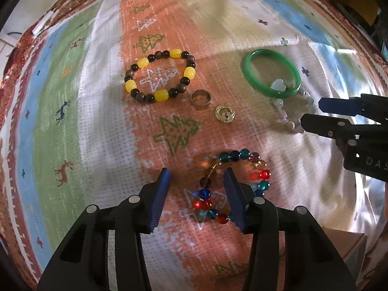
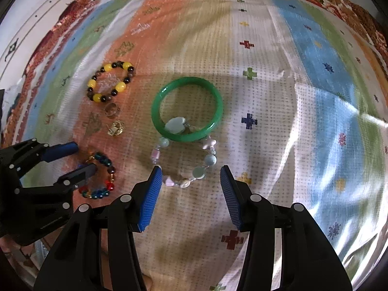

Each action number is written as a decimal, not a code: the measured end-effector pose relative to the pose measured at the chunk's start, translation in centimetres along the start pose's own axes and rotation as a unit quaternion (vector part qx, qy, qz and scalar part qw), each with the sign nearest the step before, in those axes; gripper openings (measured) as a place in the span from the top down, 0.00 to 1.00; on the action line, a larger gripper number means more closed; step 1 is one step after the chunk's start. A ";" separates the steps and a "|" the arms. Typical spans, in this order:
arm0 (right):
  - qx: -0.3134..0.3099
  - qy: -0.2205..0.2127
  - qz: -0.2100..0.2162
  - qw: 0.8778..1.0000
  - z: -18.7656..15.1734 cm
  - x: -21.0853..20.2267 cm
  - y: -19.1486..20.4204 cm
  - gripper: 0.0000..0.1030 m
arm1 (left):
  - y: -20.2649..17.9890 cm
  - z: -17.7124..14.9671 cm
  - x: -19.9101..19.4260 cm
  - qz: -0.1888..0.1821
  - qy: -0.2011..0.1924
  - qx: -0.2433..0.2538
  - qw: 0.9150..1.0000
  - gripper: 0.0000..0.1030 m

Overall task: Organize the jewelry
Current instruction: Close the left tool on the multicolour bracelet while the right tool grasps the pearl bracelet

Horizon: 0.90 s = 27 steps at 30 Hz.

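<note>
Multicoloured bead bracelet [image 1: 234, 186]: on striped cloth [image 1: 72, 121], straddled by my left gripper [image 1: 196, 194], jaws apart. Pastel bead bracelet [image 2: 185, 163]: under my spread right gripper [image 2: 191, 194], touching green bangle [image 2: 186, 109]

Both wrist cameras look steeply down, close over the striped, patterned plastic-covered tablecloth [image 1: 80, 111]. The left view sits left of the glossy green bangle [image 1: 271, 74], the right view nearly over it [image 2: 186, 109]; both share the bangle and neighbouring bracelets.

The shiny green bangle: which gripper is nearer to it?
Right. The right gripper hovers just beyond the pastel bracelet touching the green bangle; the left gripper straddles the multicoloured bracelet.
</note>
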State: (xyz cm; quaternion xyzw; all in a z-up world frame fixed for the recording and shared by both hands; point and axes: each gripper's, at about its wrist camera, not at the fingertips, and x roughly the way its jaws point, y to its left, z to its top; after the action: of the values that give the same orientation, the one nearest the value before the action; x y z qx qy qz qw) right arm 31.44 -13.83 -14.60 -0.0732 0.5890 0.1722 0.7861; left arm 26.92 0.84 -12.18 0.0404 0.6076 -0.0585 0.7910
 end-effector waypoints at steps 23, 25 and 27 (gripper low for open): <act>0.006 0.007 0.044 0.999 -0.2 0.5 0.0 0.89 | 0.7 -0.1 -0.4 0.013 -0.003 0.003 1.000 0.91; 0.005 0.006 0.042 0.999 -0.2 0.5 0.0 0.89 | 0.7 -0.1 -0.5 0.010 -0.004 0.002 1.000 0.91; 0.006 0.005 0.041 0.999 -0.2 0.4 -0.1 0.89 | 0.7 -0.2 -0.6 0.010 -0.004 0.002 1.000 0.91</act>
State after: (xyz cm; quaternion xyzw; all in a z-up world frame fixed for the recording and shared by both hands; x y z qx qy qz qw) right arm 31.37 -13.92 -15.09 -0.0451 0.5966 0.1997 0.7760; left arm 26.69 1.60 -11.66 0.0483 0.6042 -0.0520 0.7937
